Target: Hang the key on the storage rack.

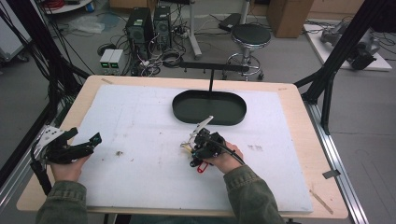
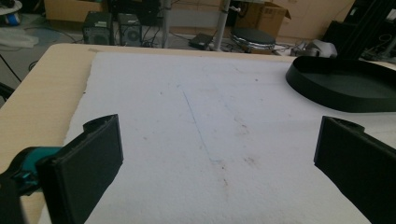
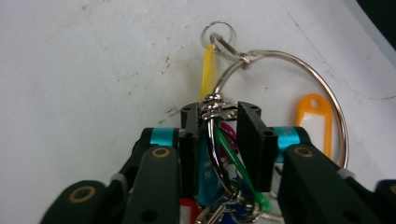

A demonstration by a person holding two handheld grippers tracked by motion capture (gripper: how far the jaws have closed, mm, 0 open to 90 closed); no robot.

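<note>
Key ring [image 3: 280, 93] with coloured tags clenched in right gripper [image 3: 219, 116]; left gripper [image 2: 219, 154] released.

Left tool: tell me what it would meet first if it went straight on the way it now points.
Probably nothing soon. The left tool stands open over the bare white mat; the black oval tray lies off to the right of its line. The table's far edge comes next, though depth is hard to judge.

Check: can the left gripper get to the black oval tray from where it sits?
Probably yes. The left gripper sits open at the table's left edge, and in its own view bare white mat runs up to the black oval tray. The right gripper, shut on the key ring, sits off that line.
</note>
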